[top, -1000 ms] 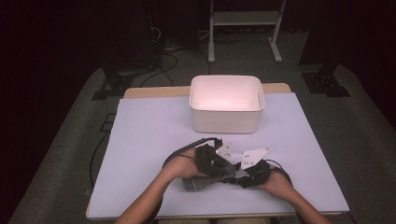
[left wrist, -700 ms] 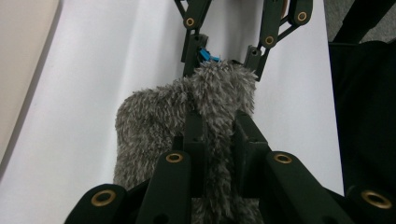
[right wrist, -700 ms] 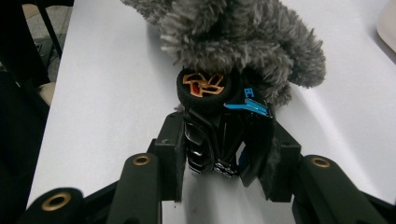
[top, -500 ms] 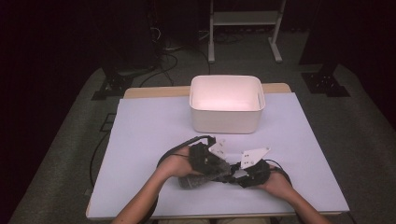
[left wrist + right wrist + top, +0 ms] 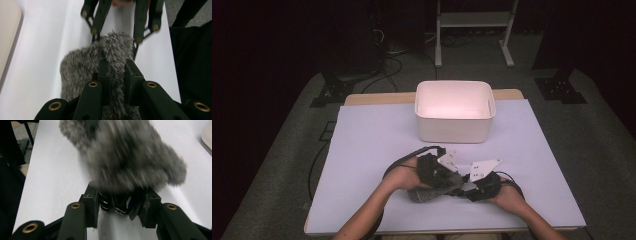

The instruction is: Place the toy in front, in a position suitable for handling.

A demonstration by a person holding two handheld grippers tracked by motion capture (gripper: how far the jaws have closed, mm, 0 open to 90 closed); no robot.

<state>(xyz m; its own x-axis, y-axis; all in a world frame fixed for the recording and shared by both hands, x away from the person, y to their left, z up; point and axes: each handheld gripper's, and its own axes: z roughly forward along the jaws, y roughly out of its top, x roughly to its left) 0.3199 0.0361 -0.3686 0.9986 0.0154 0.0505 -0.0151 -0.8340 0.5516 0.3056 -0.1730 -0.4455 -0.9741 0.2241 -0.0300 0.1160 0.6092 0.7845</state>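
Left gripper (image 5: 451, 181) and right gripper (image 5: 463, 188) meet tip to tip at the near edge of the white table (image 5: 372, 150) in the high view, with a grey fuzzy cover (image 5: 424, 194) lying between the two hands. A white tub (image 5: 454, 131) stands well apart on the far side, and nothing can be seen inside it. Set against the high view from a moment ago, almost nothing is different: both hands are in the same spot and the fuzzy cover has not left them. In the left gripper view, the left gripper (image 5: 116, 72) has its jaws pinched nearly all the way together, with a tuft of the fuzzy cover (image 5: 82, 65) squeezed between them. The right gripper (image 5: 116, 40) comes in from the far end, one jaw on each side of the fluff. In the right gripper view, the right gripper (image 5: 120, 195) is about half open and holds a black stick (image 5: 115, 206) that pokes out from under the fuzzy cover (image 5: 130, 155). The fluff looks smeared here, so it may be shaking a little. I think one hand holds the stick while the other tugs at the fur. With so little changed, the cover looks to be still sitting on the stick, so the tug has hardly begun.
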